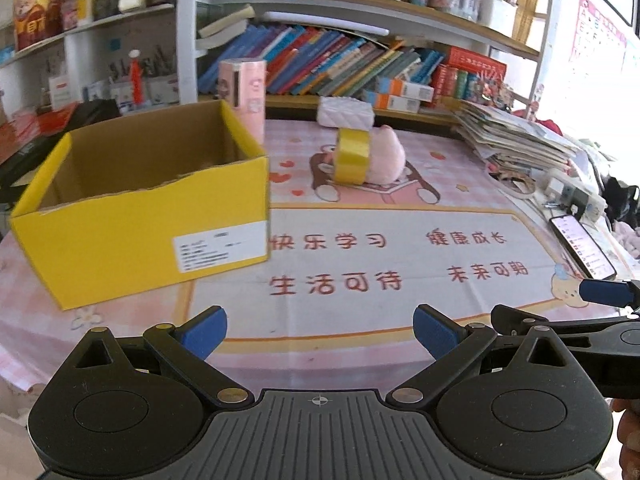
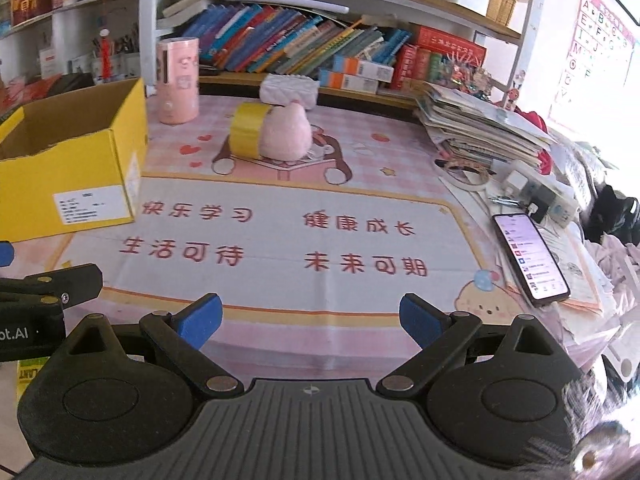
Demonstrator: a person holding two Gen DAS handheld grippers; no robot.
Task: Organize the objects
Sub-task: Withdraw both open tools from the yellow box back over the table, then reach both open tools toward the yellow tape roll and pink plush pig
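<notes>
Both pairs of tongs, left [image 1: 320,332] and right [image 2: 310,320], hovered low over the tabletop [image 2: 320,292] with their ribbed blue pads spread wide, gripping nothing. Beyond them stood one open yellow corrugated cardboard box [image 1: 152,216] at the left. Farther back, one glossy yellow tape roll [image 1: 352,156] stood on edge, touching one fuzzy pink plush toy [image 1: 386,156], near one pink cylinder [image 2: 178,80].

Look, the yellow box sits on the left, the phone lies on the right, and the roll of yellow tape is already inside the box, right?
Not quite. The yellow tape roll is not inside the box; it stands on the table mat beside the pink plush toy, well away from the yellow box, as the right wrist view shows. The rest is correct: the box sits on the left and the phone lies on the right.
</notes>
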